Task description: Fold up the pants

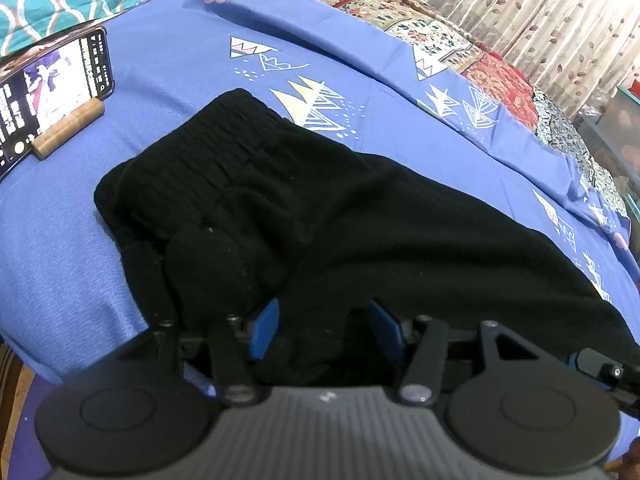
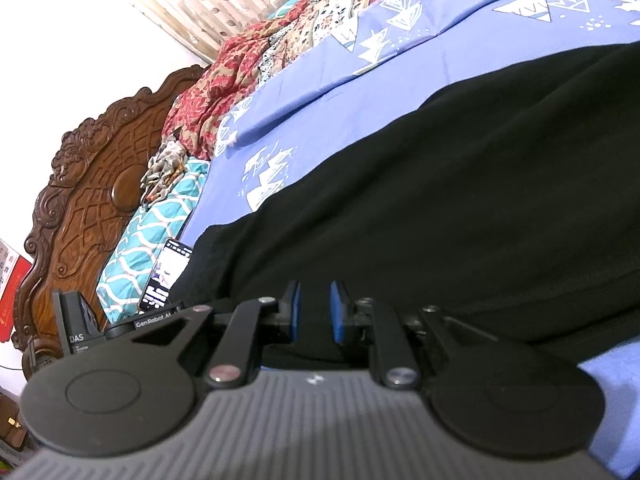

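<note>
"GenRobot.AI" is printed in white letters on the black linkage of the other hand-held gripper (image 2: pixel 158 323), seen at the lower left of the right wrist view; its last letter is partly cut off by the linkage in front. "DAS" is printed in white on an upright black block (image 2: pixel 74 326) just to the left of it, with smaller lines beneath that are too small to be read. White lines of text are shown on the lit screen of a phone (image 1: pixel 52 92) propped on the bed, but they are blurred and cannot be read in either view. No other writing can be made out.
</note>
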A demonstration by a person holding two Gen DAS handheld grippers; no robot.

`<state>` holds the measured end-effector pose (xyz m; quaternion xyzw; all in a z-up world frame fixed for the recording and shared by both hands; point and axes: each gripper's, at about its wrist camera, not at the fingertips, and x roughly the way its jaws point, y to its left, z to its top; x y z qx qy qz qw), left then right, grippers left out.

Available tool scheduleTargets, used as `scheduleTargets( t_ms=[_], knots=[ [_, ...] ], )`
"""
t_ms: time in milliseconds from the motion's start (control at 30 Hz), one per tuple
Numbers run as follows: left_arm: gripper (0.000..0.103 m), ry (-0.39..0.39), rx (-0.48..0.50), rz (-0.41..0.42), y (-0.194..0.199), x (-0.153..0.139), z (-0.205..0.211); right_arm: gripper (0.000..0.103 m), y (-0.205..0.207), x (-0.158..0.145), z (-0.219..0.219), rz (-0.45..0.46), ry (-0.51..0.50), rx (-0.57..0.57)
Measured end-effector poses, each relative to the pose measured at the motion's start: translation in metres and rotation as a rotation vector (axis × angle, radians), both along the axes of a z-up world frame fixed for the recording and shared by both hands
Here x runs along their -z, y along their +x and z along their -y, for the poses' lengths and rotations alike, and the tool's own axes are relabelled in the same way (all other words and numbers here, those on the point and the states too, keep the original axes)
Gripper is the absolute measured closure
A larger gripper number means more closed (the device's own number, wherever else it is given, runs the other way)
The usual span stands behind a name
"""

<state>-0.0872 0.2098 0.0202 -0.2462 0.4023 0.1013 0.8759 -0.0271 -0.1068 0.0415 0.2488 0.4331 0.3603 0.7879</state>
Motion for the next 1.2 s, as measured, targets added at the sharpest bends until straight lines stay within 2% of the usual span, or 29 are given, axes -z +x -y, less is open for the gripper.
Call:
scheduleTargets(
  t_ms=[1200],
  knots=[
    [0.051, 0.000, -0.001, 0.004, -0.0016, 0.0002, 0.0004, 0.083, -0.0005, 0.0011, 0.0009, 0.003, -0.012, 0.008]
  ],
)
